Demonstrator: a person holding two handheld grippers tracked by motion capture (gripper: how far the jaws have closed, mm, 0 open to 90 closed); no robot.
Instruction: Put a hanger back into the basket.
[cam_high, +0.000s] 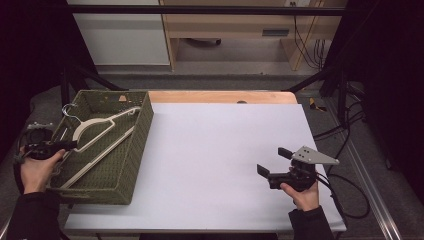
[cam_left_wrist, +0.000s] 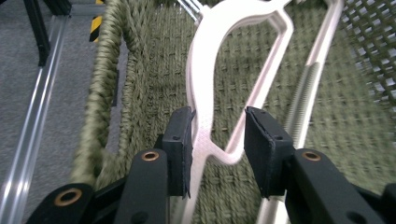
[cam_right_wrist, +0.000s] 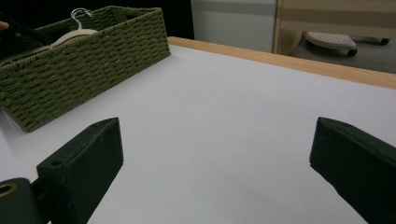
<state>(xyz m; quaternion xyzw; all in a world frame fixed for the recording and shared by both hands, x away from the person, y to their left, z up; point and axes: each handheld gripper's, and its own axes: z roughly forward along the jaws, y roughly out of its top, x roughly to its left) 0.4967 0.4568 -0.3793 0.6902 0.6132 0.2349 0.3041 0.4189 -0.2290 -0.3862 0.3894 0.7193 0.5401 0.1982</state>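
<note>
Hanger (cam_left_wrist: 205, 93) lies in the left basket (cam_high: 135, 150), straddled by the spread left tool (cam_left_wrist: 218, 151); closing off-centre could let it slip. Right tool (cam_high: 274, 162) hovers spread.

Dim surroundings, evenly lit tabletop (cam_high: 225, 150); close views soft, slightly blurred.

hanger (cam_left_wrist: 208, 93) hook cut off at top edge, basket (cam_left_wrist: 100, 93) rim blurred, left gripper (cam_high: 67, 145) fingers too small

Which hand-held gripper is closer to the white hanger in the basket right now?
Left. The left hand-held gripper has its jaws straddling the white hanger inside the green basket. The right hand-held gripper sits open over the white table, well away.
</note>
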